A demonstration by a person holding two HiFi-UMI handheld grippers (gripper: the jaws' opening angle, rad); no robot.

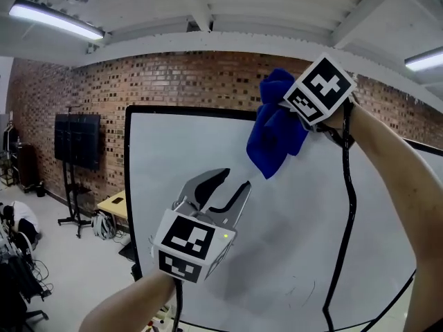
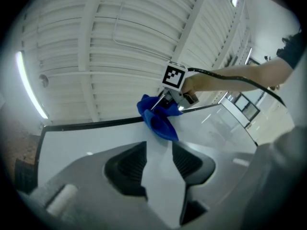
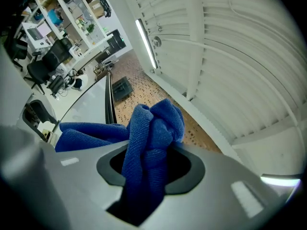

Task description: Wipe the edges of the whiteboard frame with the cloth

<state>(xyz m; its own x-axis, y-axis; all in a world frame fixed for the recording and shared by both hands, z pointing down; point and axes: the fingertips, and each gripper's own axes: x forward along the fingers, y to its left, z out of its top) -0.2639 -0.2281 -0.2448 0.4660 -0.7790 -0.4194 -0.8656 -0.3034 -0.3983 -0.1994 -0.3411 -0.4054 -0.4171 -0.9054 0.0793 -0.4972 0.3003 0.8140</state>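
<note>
Top-edge wiping appears in hand: right gripper (image 3: 149,164) clenches the cloth (image 1: 277,131) against the whiteboard frame (image 1: 194,111) at one o'clock, left gripper (image 1: 223,189) idles empty, jaws parted, at six; next, a steady slide along the frame.

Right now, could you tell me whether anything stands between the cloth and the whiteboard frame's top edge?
Nothing visible does. The right gripper is shut on the blue cloth, which overlaps the top edge of the whiteboard frame. The left gripper, jaws apart and empty, hangs lower, in front of the white board surface, clear of that edge.
</note>
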